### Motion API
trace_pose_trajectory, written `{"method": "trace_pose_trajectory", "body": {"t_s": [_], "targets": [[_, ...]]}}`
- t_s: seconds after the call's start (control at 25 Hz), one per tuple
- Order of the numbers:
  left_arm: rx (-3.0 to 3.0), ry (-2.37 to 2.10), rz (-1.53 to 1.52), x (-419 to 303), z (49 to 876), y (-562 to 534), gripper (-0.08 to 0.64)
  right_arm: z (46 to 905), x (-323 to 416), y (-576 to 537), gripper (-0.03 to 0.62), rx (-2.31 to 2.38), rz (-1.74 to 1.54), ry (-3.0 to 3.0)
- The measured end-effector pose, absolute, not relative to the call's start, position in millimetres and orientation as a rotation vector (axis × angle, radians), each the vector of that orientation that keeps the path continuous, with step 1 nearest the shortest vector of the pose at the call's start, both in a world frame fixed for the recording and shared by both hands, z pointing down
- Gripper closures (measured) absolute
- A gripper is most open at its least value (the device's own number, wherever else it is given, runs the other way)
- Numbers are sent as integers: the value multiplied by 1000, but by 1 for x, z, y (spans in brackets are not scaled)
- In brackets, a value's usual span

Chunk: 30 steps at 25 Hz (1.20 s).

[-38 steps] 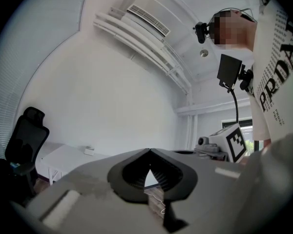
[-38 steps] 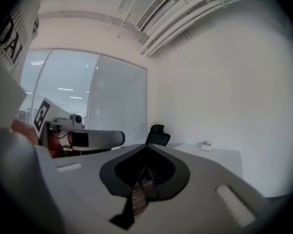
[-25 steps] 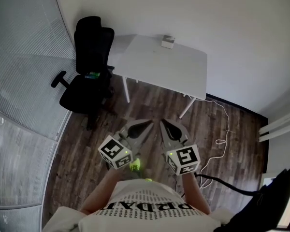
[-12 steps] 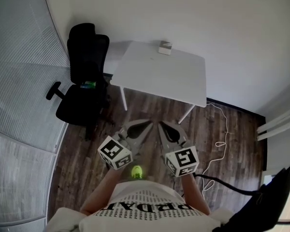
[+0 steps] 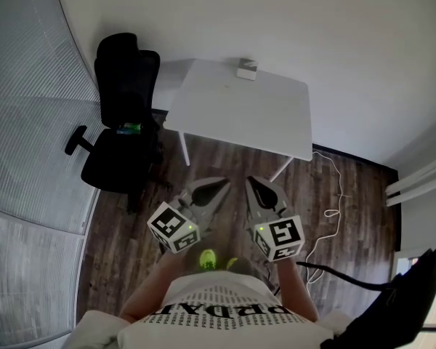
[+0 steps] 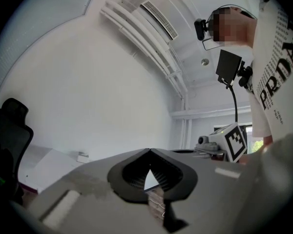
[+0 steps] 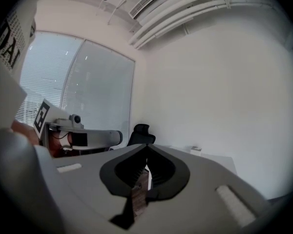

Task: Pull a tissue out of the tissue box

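Note:
A small tissue box [image 5: 247, 68] sits at the far edge of a white table [image 5: 240, 115]; it also shows small in the left gripper view, tissue box [image 6: 82, 156], and in the right gripper view, tissue box [image 7: 196, 150]. Both grippers are held close to the person's body, well short of the table and above the wooden floor. My left gripper [image 5: 225, 184] is shut with its jaw tips touching and nothing between them. My right gripper [image 5: 249, 182] is shut and empty too. In the gripper views the tips of the left gripper [image 6: 149, 150] and the right gripper [image 7: 146, 146] meet.
A black office chair [image 5: 120, 122] stands left of the table. A frosted glass wall [image 5: 22, 158] curves along the left. A white cable [image 5: 334, 195] and a black cable [image 5: 341, 278] lie on the wooden floor at the right. A black object [image 5: 414, 297] fills the bottom right corner.
The view has shifted slightly, so the table and chair sit a little higher and further left in the frame. Both grippers stay shut in front of the body.

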State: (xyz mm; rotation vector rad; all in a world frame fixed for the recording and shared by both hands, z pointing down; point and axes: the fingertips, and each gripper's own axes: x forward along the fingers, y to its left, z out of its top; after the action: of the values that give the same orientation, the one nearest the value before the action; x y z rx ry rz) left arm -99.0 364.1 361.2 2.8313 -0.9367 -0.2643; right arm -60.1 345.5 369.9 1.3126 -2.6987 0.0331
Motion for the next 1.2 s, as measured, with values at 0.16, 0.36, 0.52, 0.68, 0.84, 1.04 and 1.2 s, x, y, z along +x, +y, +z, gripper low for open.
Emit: {"method": "trace_pose_trajectory", "body": {"t_s": [0.16, 0.36, 0.52, 0.68, 0.84, 1.04, 1.2], "targets": [[2821, -932, -251, -94, 364, 353, 569, 370, -56, 331, 583, 1305, 30, -2693], [2798, -974, -241, -77, 366, 328, 569, 374, -37, 309, 583, 1274, 34, -2695], [2793, -976, -223, -50, 364, 305, 569, 375, -10, 281, 582, 1259, 67, -2702], [2792, -979, -223, -29, 365, 278, 569, 375, 12, 253, 581, 1254, 71, -2714], [2780, -1003, -209, -14, 367, 251, 569, 377, 29, 228, 581, 1242, 86, -2723], [2765, -1049, -200, 4, 365, 223, 569, 376, 48, 199, 581, 1207, 87, -2754], [2768, -1084, -200, 18, 361, 207, 569, 371, 60, 180, 581, 1172, 84, -2786]]}}
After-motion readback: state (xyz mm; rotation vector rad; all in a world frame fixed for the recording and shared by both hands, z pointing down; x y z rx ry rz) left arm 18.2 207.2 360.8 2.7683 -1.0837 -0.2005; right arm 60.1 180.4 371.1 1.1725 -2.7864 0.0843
